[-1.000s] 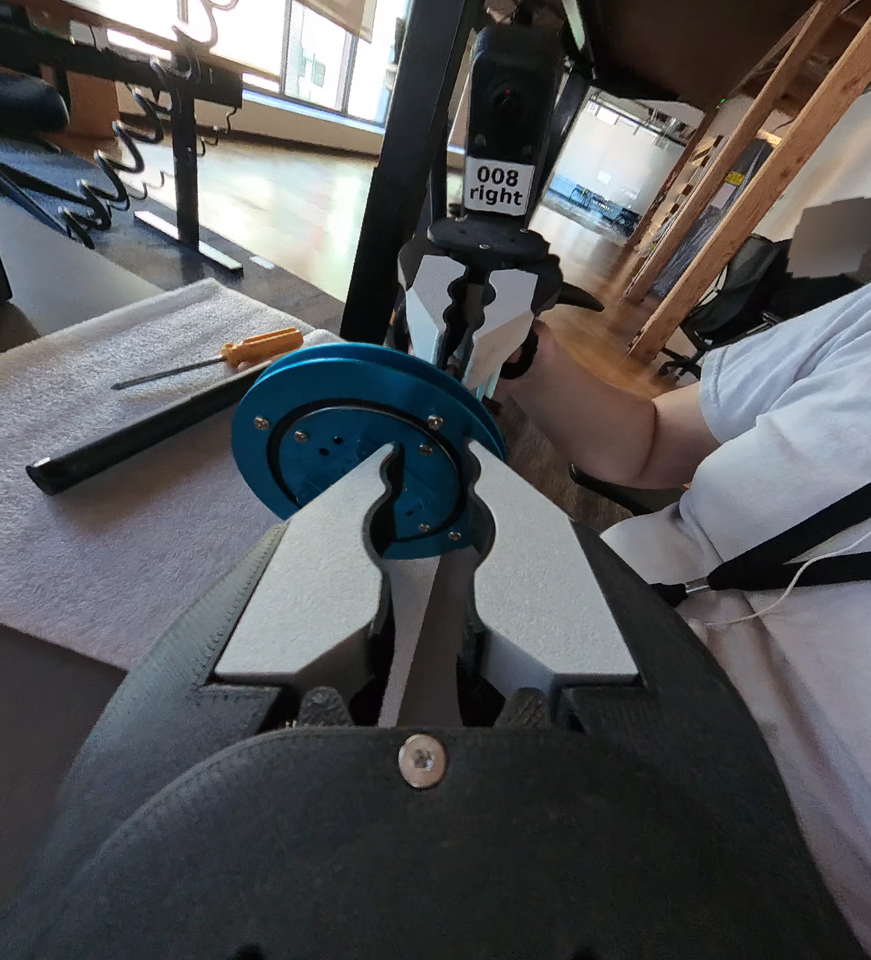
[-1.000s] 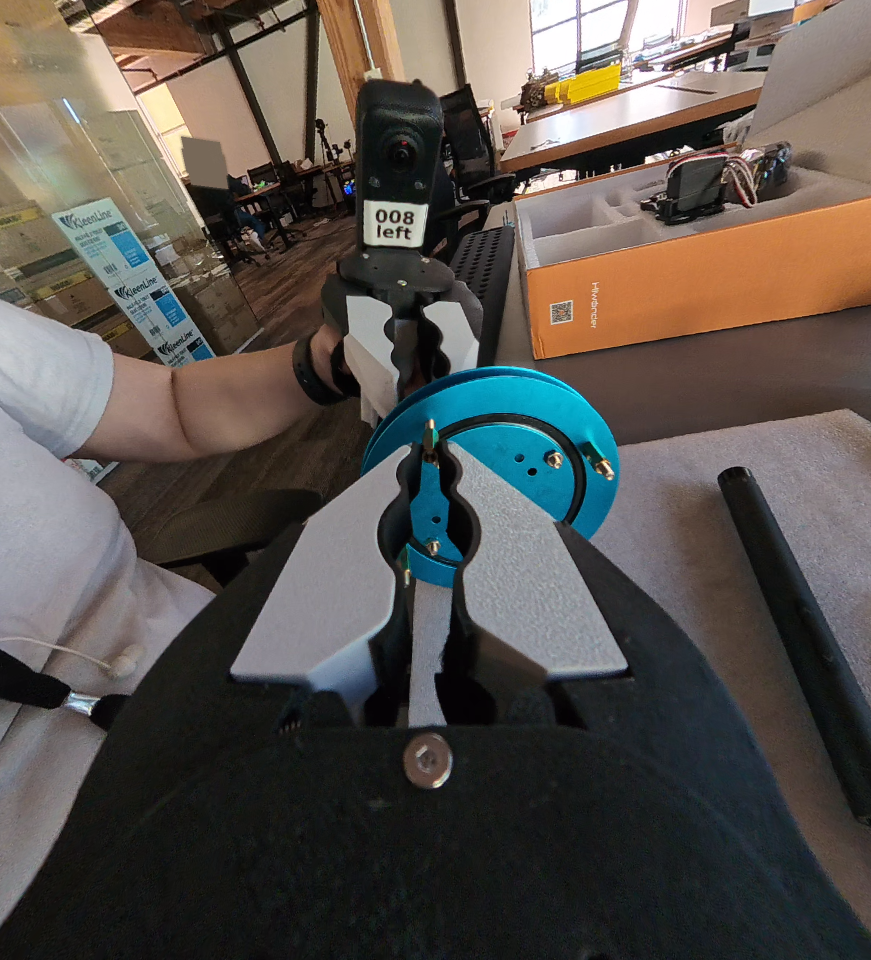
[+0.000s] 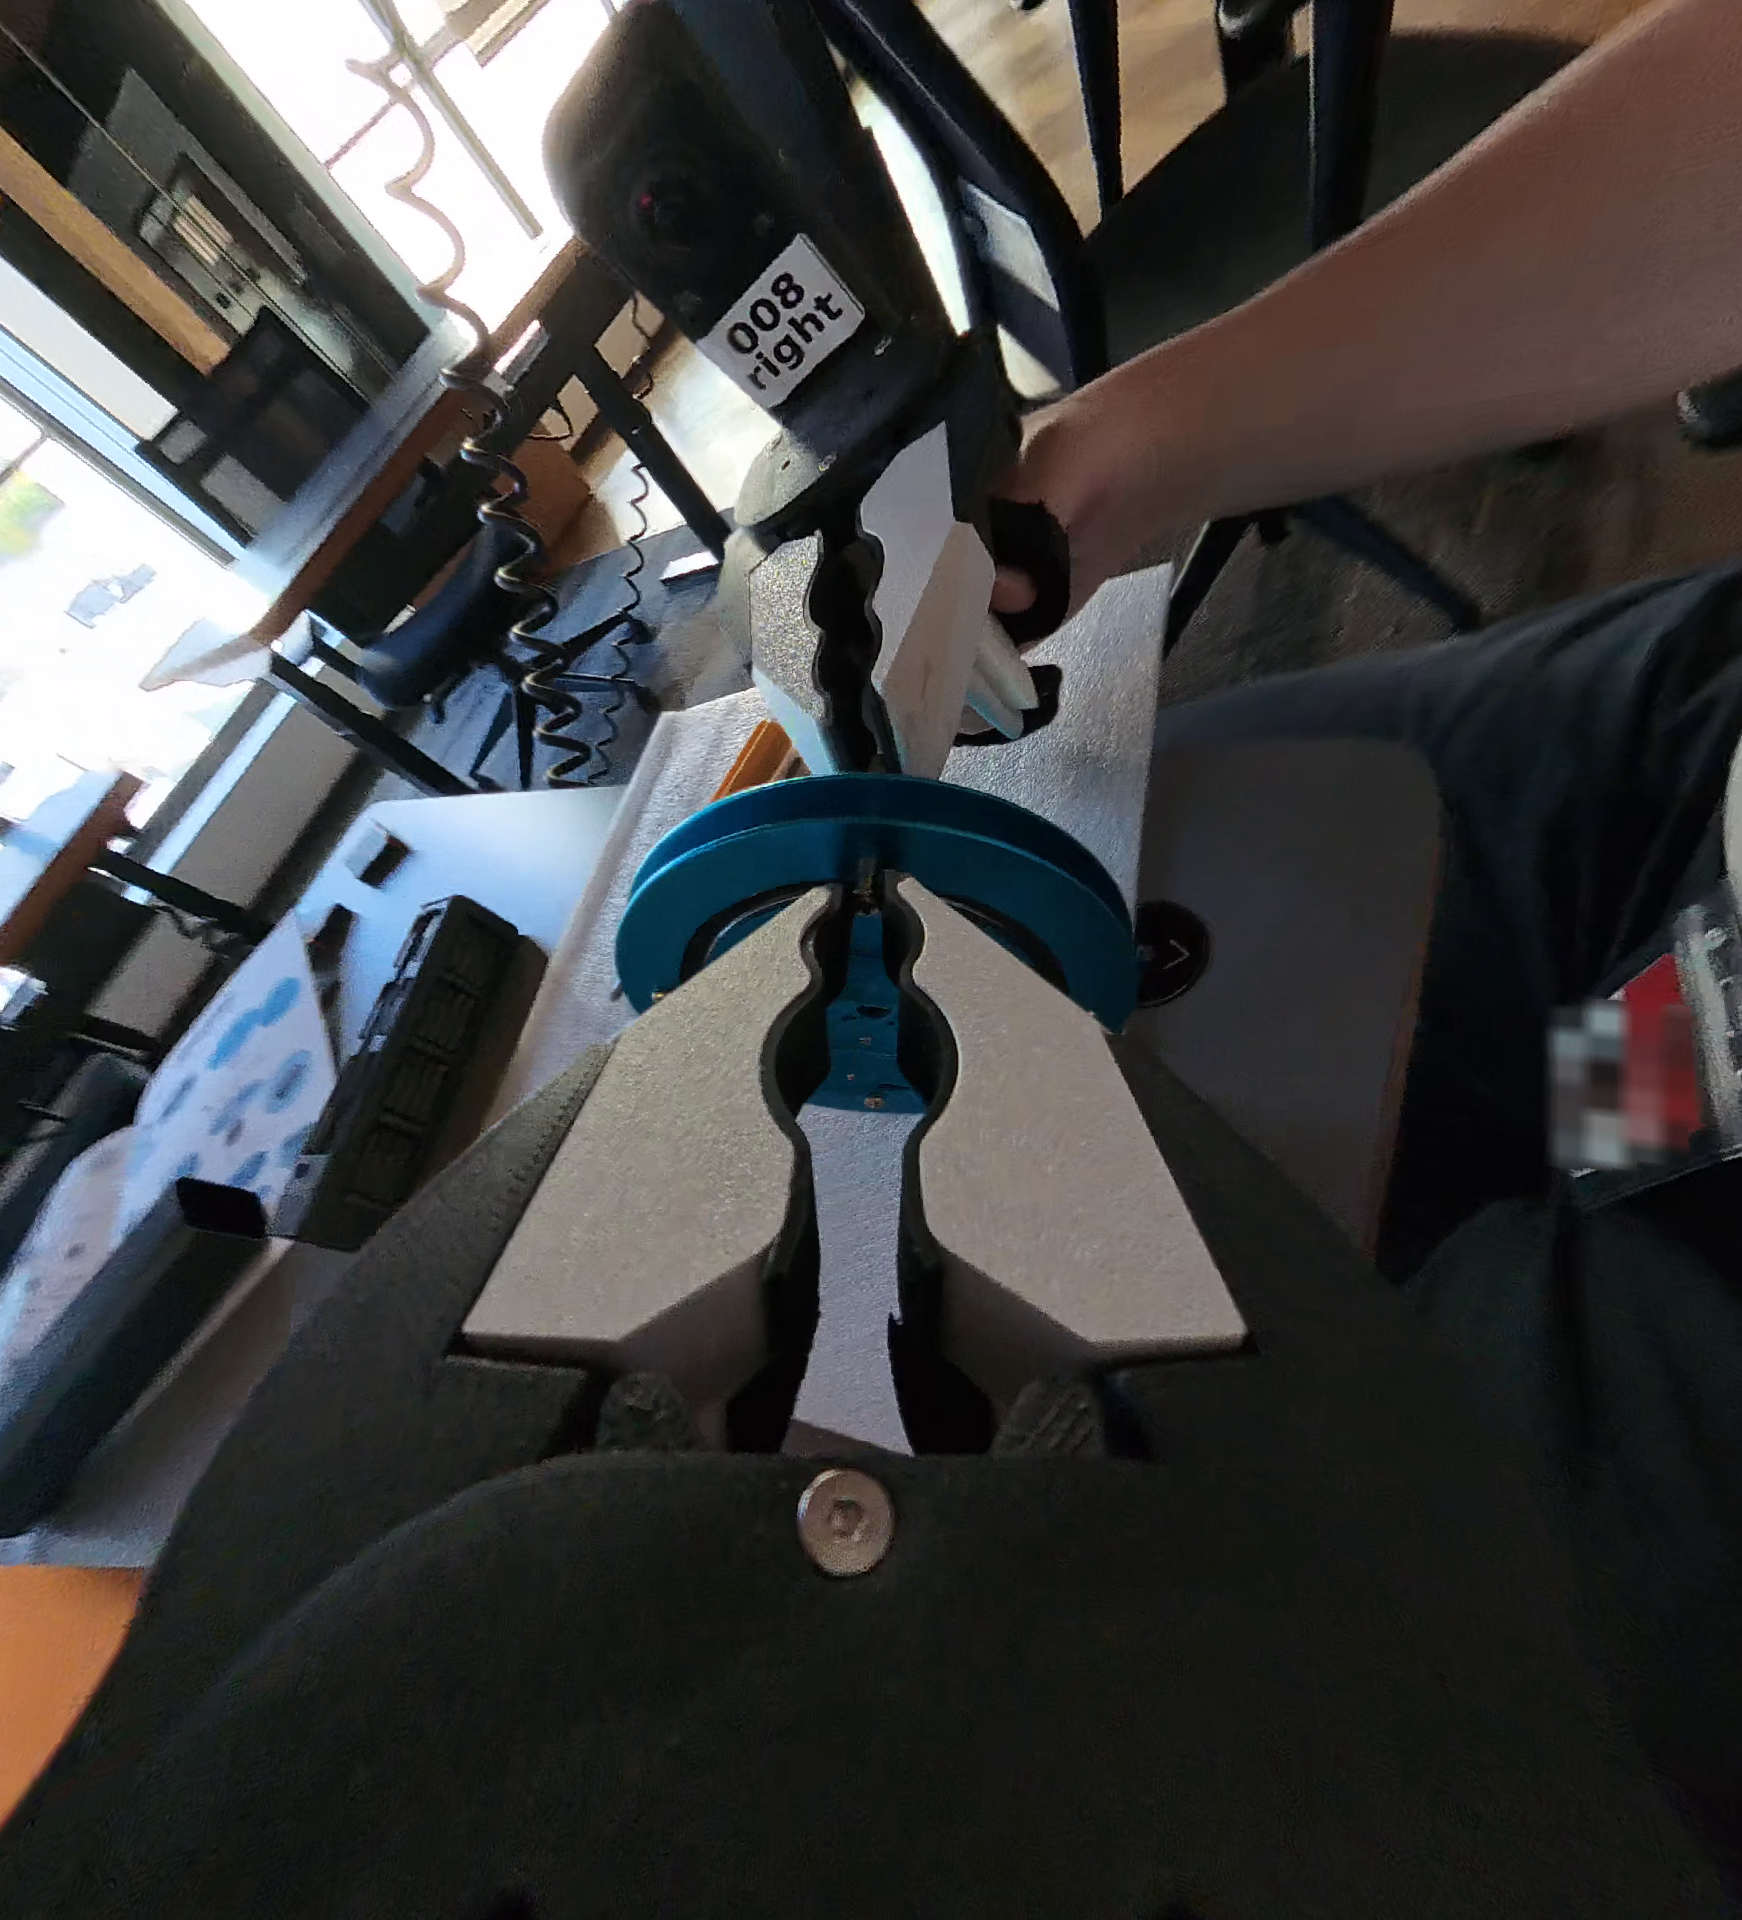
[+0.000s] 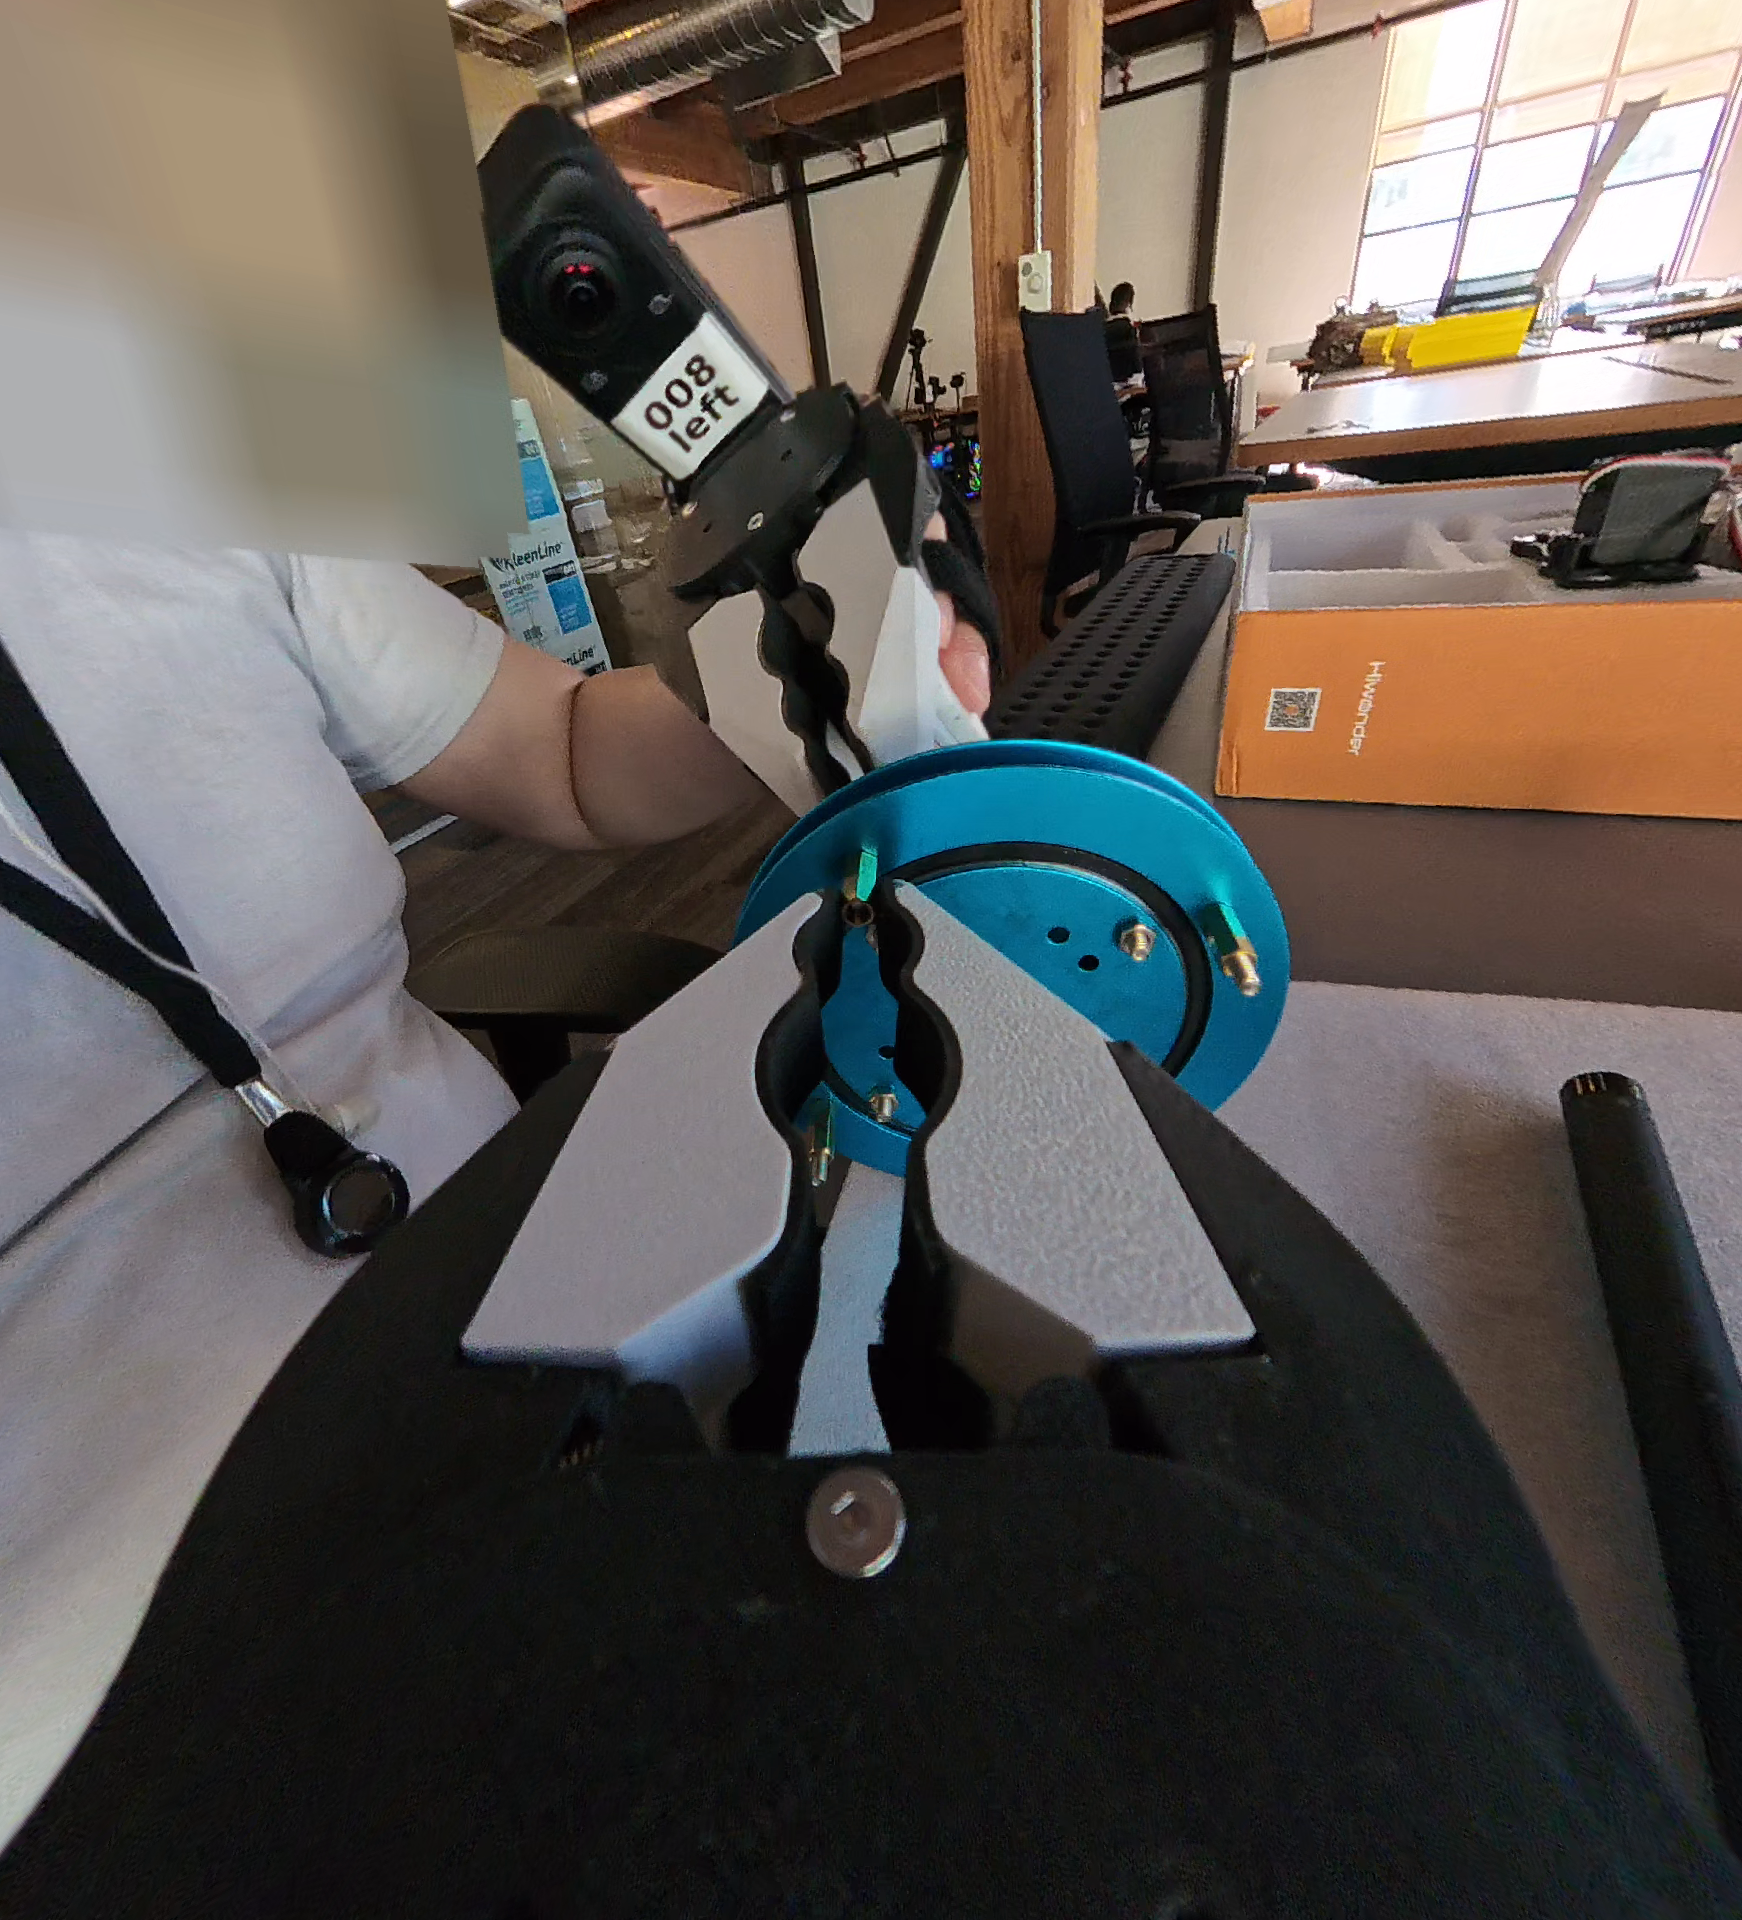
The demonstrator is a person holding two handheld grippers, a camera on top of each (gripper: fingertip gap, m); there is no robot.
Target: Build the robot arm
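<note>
— Where was the disc (image 4: 1054, 831)?

— Off the pad (image 4: 1418, 1060), up in the air between the two tools. The left hand-held gripper (image 3: 862, 894) had its fingers drawn nearly together on the near flange, and the right hand-held gripper (image 4: 862, 899) was closed in on the opposite side.

— Closed on the rim itself?

— Probably. Its tips sat right by a brass standoff (image 4: 859, 873), and I couldn't tell for certain whether they pinched the flange or that post.

— What did the right wrist view give you that the left didn't?

— The disc's face: inner plate, black ring, more standoffs sticking out. Also a black rod (image 4: 1677, 1351) lying on the pad, and an orange box (image 4: 1521, 707) farther back on the tabletop (image 4: 1469, 904).

— And the left?

— The disc edge-on, so both flanges and the groove between them showed, with the pad below it. The rod and the box were hidden there.
</note>
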